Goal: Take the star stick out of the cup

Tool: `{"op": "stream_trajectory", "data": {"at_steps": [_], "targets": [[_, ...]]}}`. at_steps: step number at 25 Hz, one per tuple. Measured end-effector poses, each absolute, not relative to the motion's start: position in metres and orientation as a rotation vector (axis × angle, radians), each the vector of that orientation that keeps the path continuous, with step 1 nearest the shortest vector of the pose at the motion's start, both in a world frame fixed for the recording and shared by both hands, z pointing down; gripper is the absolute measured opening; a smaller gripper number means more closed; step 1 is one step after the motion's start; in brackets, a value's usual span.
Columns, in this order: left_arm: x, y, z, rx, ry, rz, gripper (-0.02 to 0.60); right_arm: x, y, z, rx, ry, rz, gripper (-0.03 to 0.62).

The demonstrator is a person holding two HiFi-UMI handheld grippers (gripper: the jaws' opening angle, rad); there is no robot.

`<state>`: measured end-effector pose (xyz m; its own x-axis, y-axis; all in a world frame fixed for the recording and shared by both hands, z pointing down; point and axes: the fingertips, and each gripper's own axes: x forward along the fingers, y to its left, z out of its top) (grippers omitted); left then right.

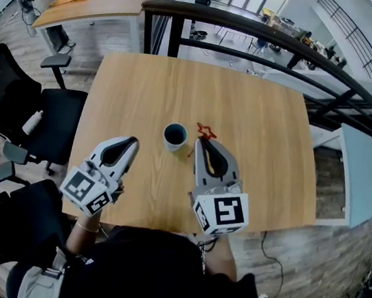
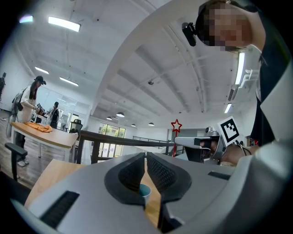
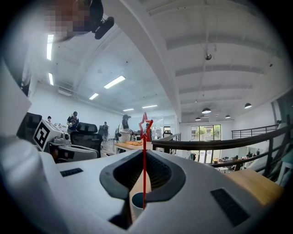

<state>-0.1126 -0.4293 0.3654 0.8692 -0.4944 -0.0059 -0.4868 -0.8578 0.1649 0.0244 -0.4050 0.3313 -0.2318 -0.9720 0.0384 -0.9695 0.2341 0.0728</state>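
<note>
The right gripper has its fingers clamped on the star stick. In the right gripper view the thin red stick runs straight up through the narrow seam between the two dark pads. Its outline star rises clear above the fingertips and its lower end drops just below them. The grip sits low on the shaft and the stick stands upright.

From above, the stick is outside the cup, just to its right, with the star a little beyond the cup's rim. The cup's dark inside looks empty. I cannot tell whether the stick's lower end touches the table. The cup stands upright near the middle of the table, just ahead of and between the two grippers, and neither one touches it.

The left gripper lies level to the left of the cup, close to it. Its fingers are brought together, with only a thin slit between the ribbed pads and nothing caught there. The left gripper view shows the cup low in the gap beyond the pads and the star up to the right, above the other gripper.
</note>
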Motion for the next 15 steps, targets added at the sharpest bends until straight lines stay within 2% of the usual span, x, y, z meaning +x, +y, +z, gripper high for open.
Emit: {"op": "stream_trajectory", "data": {"at_steps": [15], "targets": [[-0.1155, -0.4269, 0.3611, 2.885, -0.779, -0.07, 0.023, 0.0227, -0.4039, 0.3278, 1.899, -2.42, -0.045, 0.029]]}}
